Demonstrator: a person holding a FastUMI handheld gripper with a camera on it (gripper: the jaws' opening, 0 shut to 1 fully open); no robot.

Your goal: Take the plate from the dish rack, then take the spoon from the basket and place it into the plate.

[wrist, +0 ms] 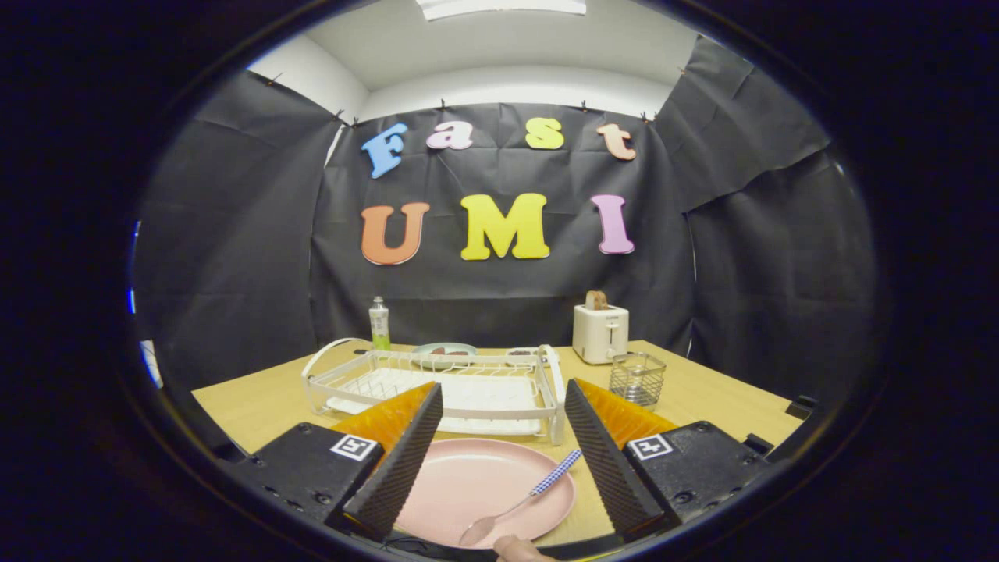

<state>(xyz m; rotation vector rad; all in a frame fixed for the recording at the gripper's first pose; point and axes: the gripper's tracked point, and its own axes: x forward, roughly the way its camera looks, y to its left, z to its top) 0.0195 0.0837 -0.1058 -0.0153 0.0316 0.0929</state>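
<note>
From where I watch, the white dish rack (437, 386) stands on the wooden bench (257, 402) at the left, beyond my tongs (503, 407). Behind it I see a green bottle (379, 323) and a small bowl (445, 353). The tongs are wide open and grip nothing. Between the fingers lies the pink plate (476, 488), and the spoon (519, 499) rests in it, its checked handle pointing toward the right finger. Further right stand a toaster (599, 332) and the wire basket (637, 379).
</note>
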